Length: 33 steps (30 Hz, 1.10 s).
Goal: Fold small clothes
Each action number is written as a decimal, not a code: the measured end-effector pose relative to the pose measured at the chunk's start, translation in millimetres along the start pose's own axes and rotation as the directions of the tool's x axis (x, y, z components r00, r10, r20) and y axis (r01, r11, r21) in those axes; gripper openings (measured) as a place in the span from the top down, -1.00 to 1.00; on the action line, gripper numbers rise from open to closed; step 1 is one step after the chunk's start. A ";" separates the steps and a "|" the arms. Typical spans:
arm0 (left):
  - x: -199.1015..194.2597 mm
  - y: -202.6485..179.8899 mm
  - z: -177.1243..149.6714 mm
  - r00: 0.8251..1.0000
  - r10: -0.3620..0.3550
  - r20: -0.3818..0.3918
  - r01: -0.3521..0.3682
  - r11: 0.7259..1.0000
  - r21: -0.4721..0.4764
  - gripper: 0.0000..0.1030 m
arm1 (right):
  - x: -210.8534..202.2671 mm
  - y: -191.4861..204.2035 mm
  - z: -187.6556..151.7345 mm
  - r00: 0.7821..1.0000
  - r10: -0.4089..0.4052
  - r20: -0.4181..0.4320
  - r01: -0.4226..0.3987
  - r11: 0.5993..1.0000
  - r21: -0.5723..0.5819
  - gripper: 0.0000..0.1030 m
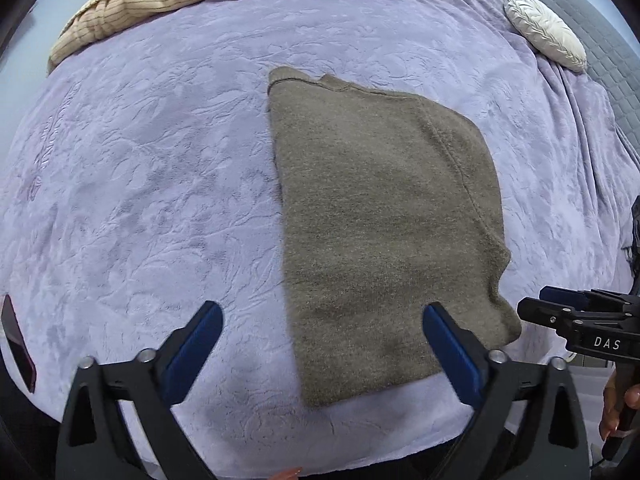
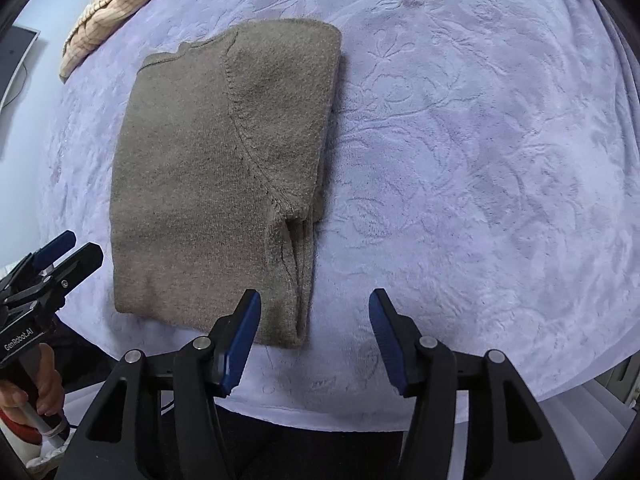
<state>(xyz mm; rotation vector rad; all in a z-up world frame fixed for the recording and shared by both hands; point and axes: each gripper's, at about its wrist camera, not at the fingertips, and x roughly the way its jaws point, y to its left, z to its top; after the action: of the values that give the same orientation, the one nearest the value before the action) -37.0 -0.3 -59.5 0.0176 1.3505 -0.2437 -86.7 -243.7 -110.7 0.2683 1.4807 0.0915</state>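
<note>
Fuzzy matt knit sweater [image 1: 384, 216] on plush embossed blanket [image 1: 160, 184], probably fleece.

We see only part of the striped cloth [image 1: 132, 4] at the bed's far edge, dark flat thing [image 1: 18, 348] half cut off, unidentifiable

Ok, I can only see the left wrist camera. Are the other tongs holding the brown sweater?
Observer: No. The right tongs are open and grip nothing. The sweater lies folded on the blanket.
Operator: Is its right side tidy?
Observer: Mostly. A sleeve is tucked along that edge, with a small gap showing in the fold.
Operator: Is there anything past the bed?
Observer: Yes, a flat panel, maybe a screen, stands beyond the bed's left edge.
</note>
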 end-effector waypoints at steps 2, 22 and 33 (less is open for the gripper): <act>-3.7 3.3 -0.2 1.000 -0.005 -0.007 0.005 1.000 -0.022 -1.00 | -4.7 3.3 1.0 1.000 -0.001 0.005 0.001 1.000 0.000 -0.28; -28.7 18.7 0.4 0.996 0.086 -0.001 -0.086 0.992 -0.098 -1.00 | -37.2 55.6 22.2 0.987 -0.071 0.141 0.076 0.997 -0.032 -0.99; -36.2 17.1 1.1 0.996 0.093 0.001 -0.092 0.989 -0.117 -1.00 | -44.6 66.8 22.4 0.985 -0.109 0.135 0.116 0.992 -0.040 -0.99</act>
<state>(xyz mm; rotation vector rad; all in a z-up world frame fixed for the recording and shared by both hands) -39.9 22.1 -26.5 -0.0180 1.3524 -0.0861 -61.8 -191.8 -50.4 0.1487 1.3572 0.0175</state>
